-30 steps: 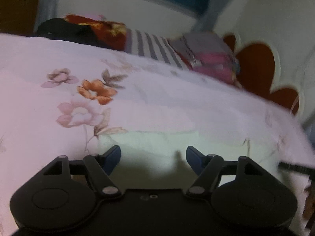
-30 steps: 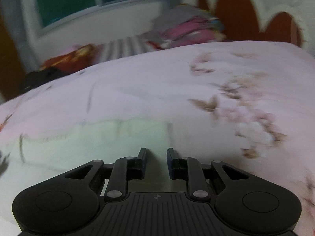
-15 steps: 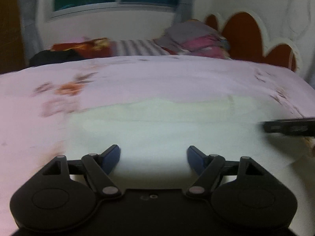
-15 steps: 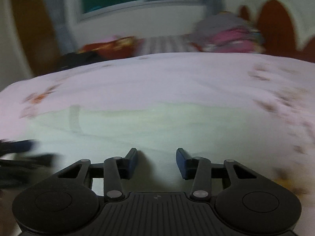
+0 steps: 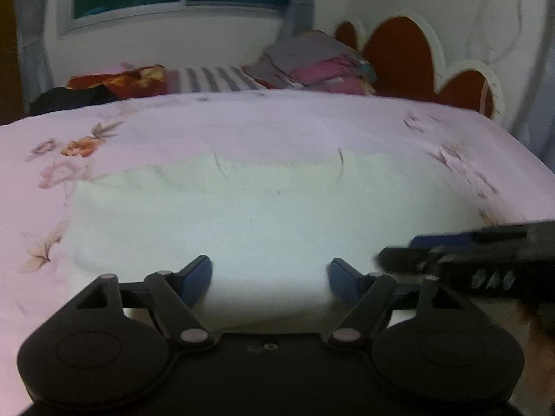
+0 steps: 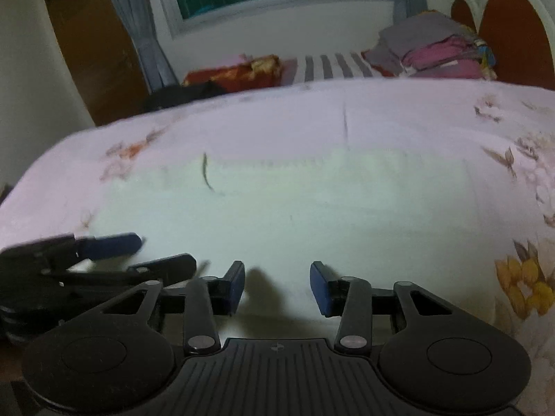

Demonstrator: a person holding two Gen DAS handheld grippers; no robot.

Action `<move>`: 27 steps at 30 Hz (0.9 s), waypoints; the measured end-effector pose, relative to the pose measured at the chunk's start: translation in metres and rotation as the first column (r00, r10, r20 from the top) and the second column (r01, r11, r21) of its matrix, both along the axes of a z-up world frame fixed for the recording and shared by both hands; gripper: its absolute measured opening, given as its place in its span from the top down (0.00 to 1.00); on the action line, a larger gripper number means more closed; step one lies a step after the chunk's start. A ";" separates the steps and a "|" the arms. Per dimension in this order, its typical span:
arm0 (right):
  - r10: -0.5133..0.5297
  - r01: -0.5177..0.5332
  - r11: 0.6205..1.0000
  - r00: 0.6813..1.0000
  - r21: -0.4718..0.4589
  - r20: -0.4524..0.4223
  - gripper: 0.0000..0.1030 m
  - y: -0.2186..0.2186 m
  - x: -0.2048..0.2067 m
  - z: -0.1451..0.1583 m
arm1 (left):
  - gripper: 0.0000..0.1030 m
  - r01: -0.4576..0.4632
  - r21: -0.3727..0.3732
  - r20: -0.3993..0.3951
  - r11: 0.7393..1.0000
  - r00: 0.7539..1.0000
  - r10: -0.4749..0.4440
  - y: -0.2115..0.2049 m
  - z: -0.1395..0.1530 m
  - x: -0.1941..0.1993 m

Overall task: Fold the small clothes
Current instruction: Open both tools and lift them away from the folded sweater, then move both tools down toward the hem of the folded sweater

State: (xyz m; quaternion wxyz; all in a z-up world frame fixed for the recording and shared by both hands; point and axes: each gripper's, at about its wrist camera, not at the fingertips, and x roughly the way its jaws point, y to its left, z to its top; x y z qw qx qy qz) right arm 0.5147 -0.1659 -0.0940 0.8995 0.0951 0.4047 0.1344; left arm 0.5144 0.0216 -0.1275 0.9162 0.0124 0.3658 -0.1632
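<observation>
I found the pale garment [image 5: 263, 215] lying flat on the bed [image 5: 104, 128] — spread across its floral sheet. My left tool [image 5: 270, 274] hovered at its near edge, fingers spread and gripping nothing. Just beside it, the right tool [image 6: 277, 282] — likewise spread, empty — sat over the same edge.

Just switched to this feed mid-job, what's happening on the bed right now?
A person holds a tool in each hand over a pale garment spread flat on the floral bedsheet. The left tool and right tool are both open and hold nothing, side by side near the garment's near edge. A stack of folded clothes sits at the far side by the headboard.
</observation>
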 end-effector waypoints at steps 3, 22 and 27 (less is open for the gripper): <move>-0.102 0.102 0.995 0.995 -0.018 0.005 0.59 -0.038 -0.006 -0.002 | 0.28 -0.044 0.054 0.008 0.998 0.999 0.043 0.034 -0.003 -0.001; -0.328 0.328 0.945 0.943 -0.012 -0.048 0.58 -0.095 -0.034 0.010 | 0.25 -0.084 0.062 -0.028 0.995 0.996 0.086 0.065 0.007 -0.017; -0.324 0.324 0.946 0.945 -0.007 -0.033 0.58 -0.088 -0.048 0.023 | 0.24 -0.075 0.054 -0.022 0.996 0.997 0.077 0.071 0.009 -0.023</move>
